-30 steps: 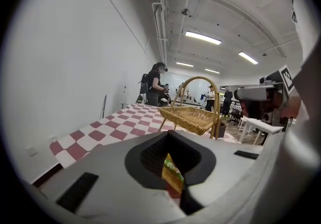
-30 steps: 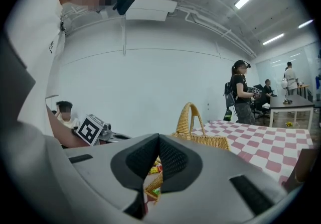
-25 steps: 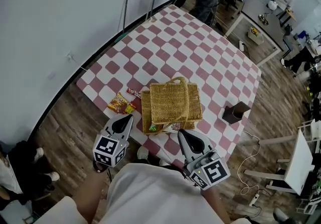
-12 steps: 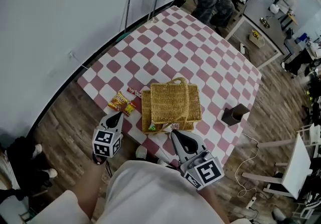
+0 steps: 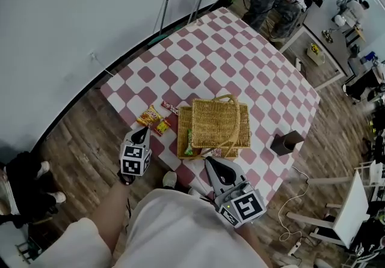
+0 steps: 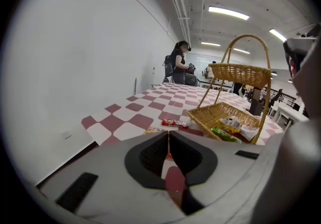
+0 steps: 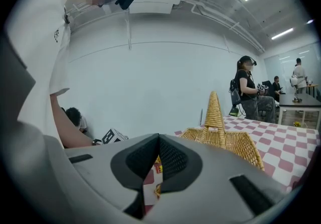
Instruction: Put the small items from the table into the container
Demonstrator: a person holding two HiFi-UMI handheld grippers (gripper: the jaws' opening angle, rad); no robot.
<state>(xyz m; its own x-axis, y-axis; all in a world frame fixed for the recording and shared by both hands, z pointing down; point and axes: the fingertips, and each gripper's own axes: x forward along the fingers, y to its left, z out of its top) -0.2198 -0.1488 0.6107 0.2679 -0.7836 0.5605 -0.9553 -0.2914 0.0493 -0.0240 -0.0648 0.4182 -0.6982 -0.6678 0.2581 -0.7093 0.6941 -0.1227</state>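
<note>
Snacks are waiting on the red-and-white checked table [image 5: 240,50]: two yellow-orange packets [image 5: 151,121] and a red bar [image 5: 170,107] lie close together at about nine o'clock from the wicker basket [image 5: 216,121], just beside its rim but outside it. In the head view, I have the left gripper [image 5: 142,133] at roughly seven o'clock from those packets, over the table's near edge. Its jaws are only beginning to part, a hairline showing between them and nothing in them; through the left gripper view [image 6: 168,135] I see the red bar [image 6: 175,123] ahead and the basket [image 6: 210,112] at two o'clock, with a green packet [image 6: 225,132] and a white one [image 6: 235,122] already inside. My right gripper [image 5: 212,161] hangs at six o'clock from the basket, jaws together and empty [image 7: 159,140]. A dark brown box [image 5: 286,140] stands at three o'clock from the basket.
</note>
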